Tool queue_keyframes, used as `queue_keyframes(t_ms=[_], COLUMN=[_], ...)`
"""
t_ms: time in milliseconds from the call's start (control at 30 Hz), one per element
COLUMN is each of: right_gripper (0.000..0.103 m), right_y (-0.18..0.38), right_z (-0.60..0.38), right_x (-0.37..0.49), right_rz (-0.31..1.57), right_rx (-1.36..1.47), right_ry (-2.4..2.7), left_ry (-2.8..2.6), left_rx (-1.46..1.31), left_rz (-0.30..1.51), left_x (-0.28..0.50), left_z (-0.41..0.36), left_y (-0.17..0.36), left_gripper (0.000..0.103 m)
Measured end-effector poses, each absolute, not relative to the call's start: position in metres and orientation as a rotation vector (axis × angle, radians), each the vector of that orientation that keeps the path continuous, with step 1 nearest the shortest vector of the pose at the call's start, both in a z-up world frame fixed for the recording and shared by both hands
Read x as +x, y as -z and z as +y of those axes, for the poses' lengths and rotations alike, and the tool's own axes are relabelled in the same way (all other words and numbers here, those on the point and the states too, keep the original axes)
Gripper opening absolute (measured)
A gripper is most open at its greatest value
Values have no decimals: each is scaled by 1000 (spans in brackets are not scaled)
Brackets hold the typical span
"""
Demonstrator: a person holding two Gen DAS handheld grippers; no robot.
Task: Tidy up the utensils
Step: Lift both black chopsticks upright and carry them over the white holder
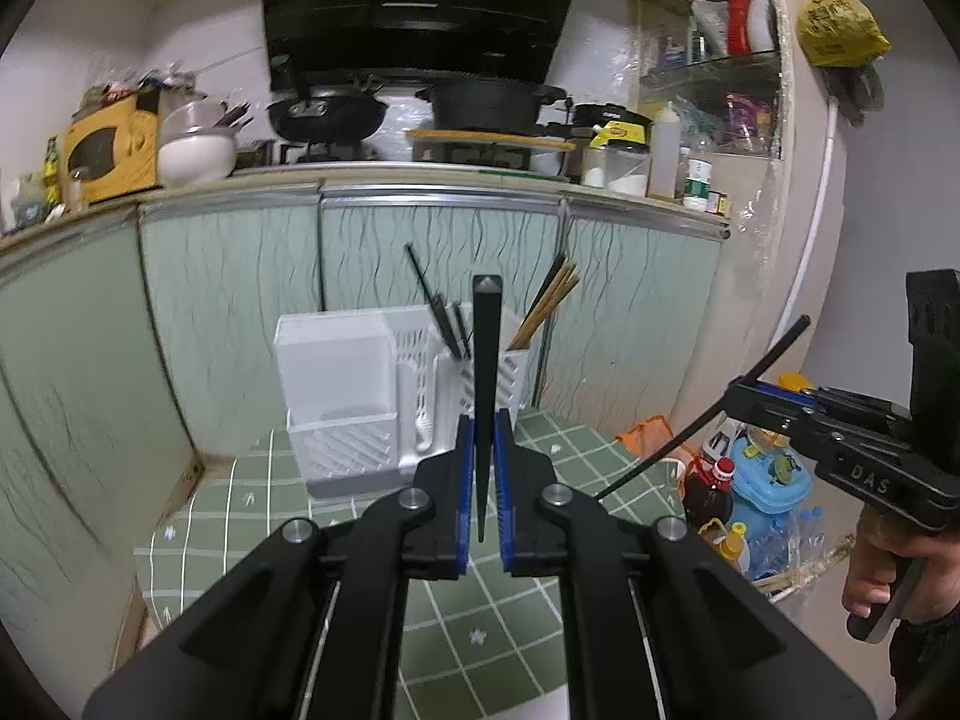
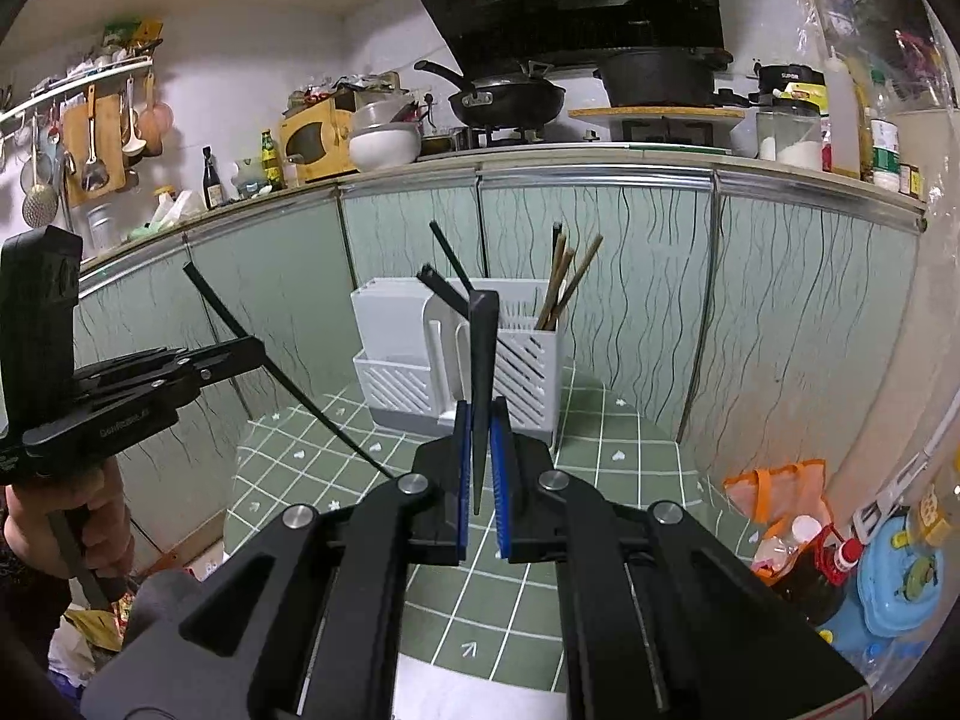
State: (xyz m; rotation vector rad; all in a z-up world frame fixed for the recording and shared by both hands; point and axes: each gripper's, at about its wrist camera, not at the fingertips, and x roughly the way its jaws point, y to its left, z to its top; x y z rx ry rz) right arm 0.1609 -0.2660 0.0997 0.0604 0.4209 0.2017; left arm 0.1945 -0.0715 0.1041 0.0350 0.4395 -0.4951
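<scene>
My left gripper [image 1: 483,444] is shut on a black chopstick [image 1: 485,360] that stands upright between its blue pads. My right gripper [image 2: 480,438] is shut on another black chopstick [image 2: 482,372], also upright. Each gripper shows in the other's view, its chopstick slanting: the right gripper [image 1: 741,390] and the left gripper [image 2: 252,348]. A white utensil holder [image 1: 384,396] stands on the green tiled table [image 1: 480,618] ahead of both grippers. It holds black chopsticks [image 1: 447,330] in the middle and brown wooden chopsticks [image 1: 546,306] in the right compartment. It also shows in the right wrist view [image 2: 456,360].
Green cabinet doors [image 1: 240,312] rise behind the table under a counter with a wok [image 1: 327,114], a pot [image 1: 486,102] and jars. Bottles, an orange bag and a blue toy [image 1: 768,474] crowd the floor right of the table.
</scene>
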Motion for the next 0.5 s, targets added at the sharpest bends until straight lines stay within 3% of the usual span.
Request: queue_keyframes(t_ms=[500], right_gripper=[6], right_y=[-148], right_z=[-281], right_x=[198], right_rz=[385], right_rx=[43], right_ry=[-179], left_ry=[525], left_rx=[59], left_rz=[391], left_x=[234], left_z=[-104], left_y=[-154], left_gripper=[8])
